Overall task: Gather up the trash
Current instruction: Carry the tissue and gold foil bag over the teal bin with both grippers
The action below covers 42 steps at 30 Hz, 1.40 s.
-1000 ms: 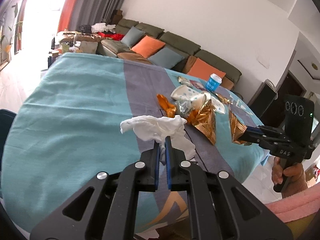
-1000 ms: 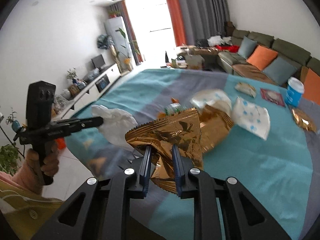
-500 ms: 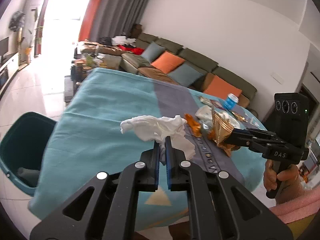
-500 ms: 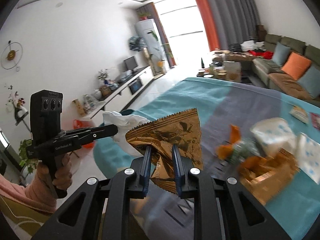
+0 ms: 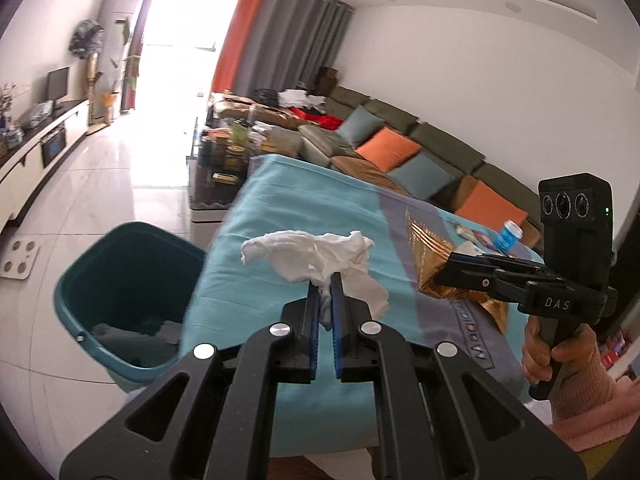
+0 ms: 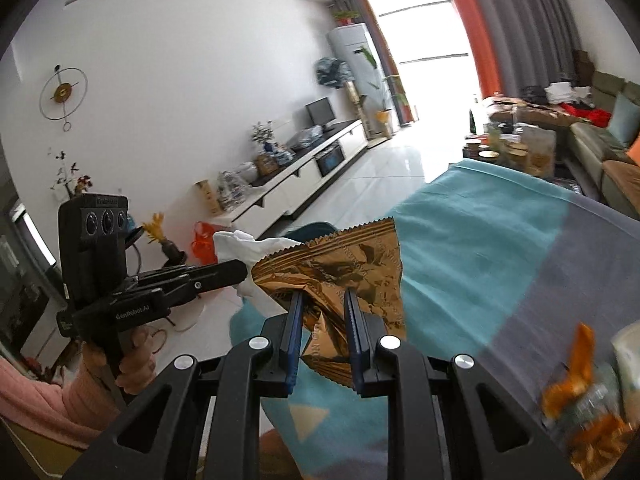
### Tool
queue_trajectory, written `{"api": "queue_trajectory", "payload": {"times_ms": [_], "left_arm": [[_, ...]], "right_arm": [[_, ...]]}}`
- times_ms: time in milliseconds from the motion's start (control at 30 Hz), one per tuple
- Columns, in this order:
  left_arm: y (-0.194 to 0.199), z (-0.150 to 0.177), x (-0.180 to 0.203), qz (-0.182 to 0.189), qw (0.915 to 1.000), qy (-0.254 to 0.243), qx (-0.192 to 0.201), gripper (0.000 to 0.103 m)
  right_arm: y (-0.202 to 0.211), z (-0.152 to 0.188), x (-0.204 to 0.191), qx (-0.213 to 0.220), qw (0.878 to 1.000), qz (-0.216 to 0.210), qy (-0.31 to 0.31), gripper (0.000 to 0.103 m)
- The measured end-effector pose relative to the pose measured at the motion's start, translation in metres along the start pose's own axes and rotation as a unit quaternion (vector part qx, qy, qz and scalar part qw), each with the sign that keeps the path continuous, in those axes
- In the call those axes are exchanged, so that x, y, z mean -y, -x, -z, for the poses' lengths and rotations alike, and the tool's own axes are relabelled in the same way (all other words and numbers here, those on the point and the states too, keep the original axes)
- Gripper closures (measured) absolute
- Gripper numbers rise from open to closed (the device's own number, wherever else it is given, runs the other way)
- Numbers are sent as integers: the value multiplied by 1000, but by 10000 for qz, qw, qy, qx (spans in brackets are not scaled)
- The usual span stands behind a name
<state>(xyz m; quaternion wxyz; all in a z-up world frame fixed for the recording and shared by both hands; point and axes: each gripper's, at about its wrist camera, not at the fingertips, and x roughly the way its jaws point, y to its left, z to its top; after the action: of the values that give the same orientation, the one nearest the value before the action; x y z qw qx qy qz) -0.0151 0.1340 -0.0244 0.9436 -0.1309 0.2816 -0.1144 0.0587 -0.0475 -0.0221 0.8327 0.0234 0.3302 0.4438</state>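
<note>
My left gripper [image 5: 326, 284] is shut on a crumpled white tissue [image 5: 316, 254] and holds it in the air over the table's near left edge. A teal trash bin [image 5: 124, 292] stands on the floor to its left, with some trash inside. My right gripper [image 6: 322, 300] is shut on a gold foil snack wrapper [image 6: 340, 272]; it also shows in the left wrist view [image 5: 430, 264]. In the right wrist view the left gripper [image 6: 236, 272] with the tissue [image 6: 256, 246] is just left of the wrapper.
The table wears a teal and grey cloth [image 5: 304, 196]. More trash lies on it: orange and gold wrappers [image 6: 580, 396] and a blue cup [image 5: 509, 236]. A sofa with cushions [image 5: 384, 148], a coffee table [image 5: 224, 152] and a TV cabinet [image 6: 296, 184] stand around.
Both grippers have swung left with their trash, away from the pile on the table. The teal bin has come fully into the left wrist view.
</note>
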Motion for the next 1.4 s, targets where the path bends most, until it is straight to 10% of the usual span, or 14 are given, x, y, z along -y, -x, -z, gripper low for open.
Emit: {"api": "queue_trajectory", "payload": {"times_ms": [533, 1400], "left_arm": [[33, -8, -86, -1106, 9924, 509, 166, 97], [10, -11, -134, -1832, 9786, 919, -180, 97]], "right_arm": [[-83, -43, -30, -452, 9962, -661, 336, 84], [-193, -70, -48, -1138, 9895, -847, 289, 84]]}}
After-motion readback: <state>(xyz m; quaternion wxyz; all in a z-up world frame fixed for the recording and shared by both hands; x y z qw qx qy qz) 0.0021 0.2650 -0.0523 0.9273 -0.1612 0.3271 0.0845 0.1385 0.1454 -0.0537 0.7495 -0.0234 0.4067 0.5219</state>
